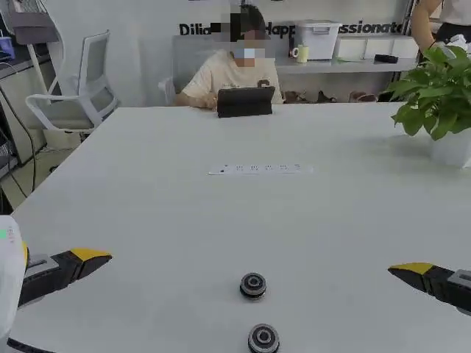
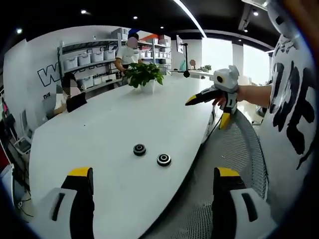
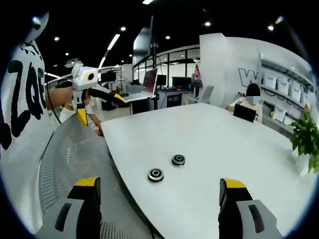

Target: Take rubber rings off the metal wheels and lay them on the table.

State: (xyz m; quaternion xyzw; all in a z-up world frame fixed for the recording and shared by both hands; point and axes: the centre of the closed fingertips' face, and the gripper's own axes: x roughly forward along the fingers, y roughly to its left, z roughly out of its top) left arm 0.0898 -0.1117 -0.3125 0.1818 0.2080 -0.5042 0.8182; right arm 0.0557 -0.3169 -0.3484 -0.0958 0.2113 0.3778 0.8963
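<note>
Two small metal wheels with black rubber rings lie flat on the white table near its front edge: a farther wheel and a nearer wheel. My left gripper hovers open at the left, well apart from the wheels. Over at the right, my right gripper is also open, holds nothing, and is just as far from them. Both sets of yellow-tipped jaws point inward toward the wheels.
A white power strip lies mid-table. A potted plant stands at the right edge. At the far side a person sits behind a dark tablet. A white chair stands at the far left. Storage shelves line the back wall.
</note>
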